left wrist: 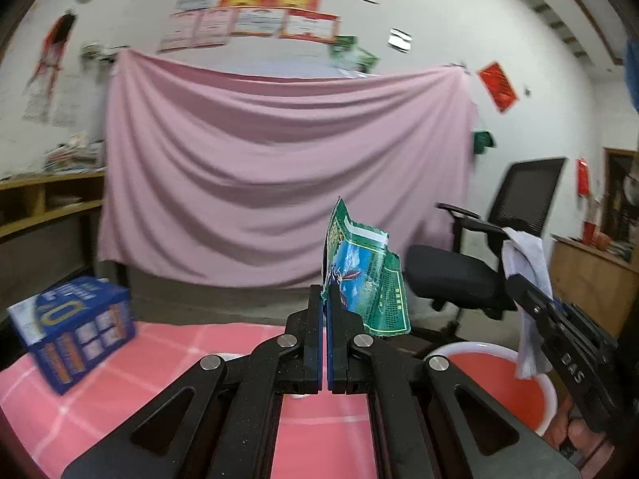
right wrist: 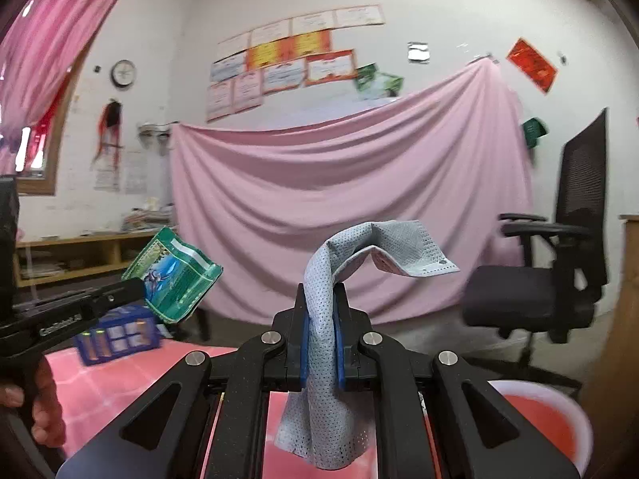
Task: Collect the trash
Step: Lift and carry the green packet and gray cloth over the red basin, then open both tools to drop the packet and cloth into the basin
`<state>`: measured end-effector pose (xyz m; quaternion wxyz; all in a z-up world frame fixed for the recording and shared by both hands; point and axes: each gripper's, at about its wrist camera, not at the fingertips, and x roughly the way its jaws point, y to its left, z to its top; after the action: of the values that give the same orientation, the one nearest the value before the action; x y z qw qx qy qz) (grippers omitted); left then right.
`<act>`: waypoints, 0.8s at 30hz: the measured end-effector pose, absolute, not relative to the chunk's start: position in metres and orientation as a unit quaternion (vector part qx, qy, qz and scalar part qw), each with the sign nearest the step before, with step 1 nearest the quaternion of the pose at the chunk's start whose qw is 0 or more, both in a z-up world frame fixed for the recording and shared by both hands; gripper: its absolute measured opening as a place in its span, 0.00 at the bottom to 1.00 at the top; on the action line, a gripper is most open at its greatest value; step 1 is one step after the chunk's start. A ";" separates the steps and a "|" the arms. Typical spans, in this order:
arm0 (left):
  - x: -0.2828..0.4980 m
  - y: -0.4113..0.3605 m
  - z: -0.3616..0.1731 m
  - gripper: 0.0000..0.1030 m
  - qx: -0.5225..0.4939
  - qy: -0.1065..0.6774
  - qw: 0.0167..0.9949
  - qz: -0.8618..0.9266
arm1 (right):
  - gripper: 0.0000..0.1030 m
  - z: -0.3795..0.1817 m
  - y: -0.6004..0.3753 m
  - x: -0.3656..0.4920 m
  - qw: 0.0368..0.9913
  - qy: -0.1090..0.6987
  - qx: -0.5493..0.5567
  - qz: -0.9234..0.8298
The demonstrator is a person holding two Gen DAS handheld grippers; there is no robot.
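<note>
Both tools carry trash above the pink-checked worktop.

The left tool is pressed together on a crumpled green snack wrapper, which stands up from its tips. The right tool pinches a limp grey perforated tissue that droops over and below its blue pads. Relative to the red bin with the white rim, the wrapper is up and to the left, the tissue hangs over its far rim, and a blue box sits well away across the worktop.
</note>
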<state>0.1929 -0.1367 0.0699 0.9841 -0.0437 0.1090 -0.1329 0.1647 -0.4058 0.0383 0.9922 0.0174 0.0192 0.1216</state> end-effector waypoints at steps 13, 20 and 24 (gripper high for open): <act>0.239 -0.258 0.043 0.00 -0.032 0.214 0.951 -0.223 | 0.08 0.007 -0.503 0.196 0.983 0.147 0.096 0.045; 0.262 -0.296 0.023 0.00 -0.021 0.295 0.925 -0.238 | 0.09 -0.026 -0.527 0.213 0.960 0.252 0.126 0.010; 0.281 -0.302 0.012 0.00 -0.027 0.346 0.906 -0.242 | 0.19 -0.040 -0.538 0.219 0.945 0.294 0.143 -0.004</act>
<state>0.2810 -0.3019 0.0123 0.9063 -0.0268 0.3458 -0.2415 0.2186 -0.5383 -0.0397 0.9450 0.1429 0.2940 -0.0043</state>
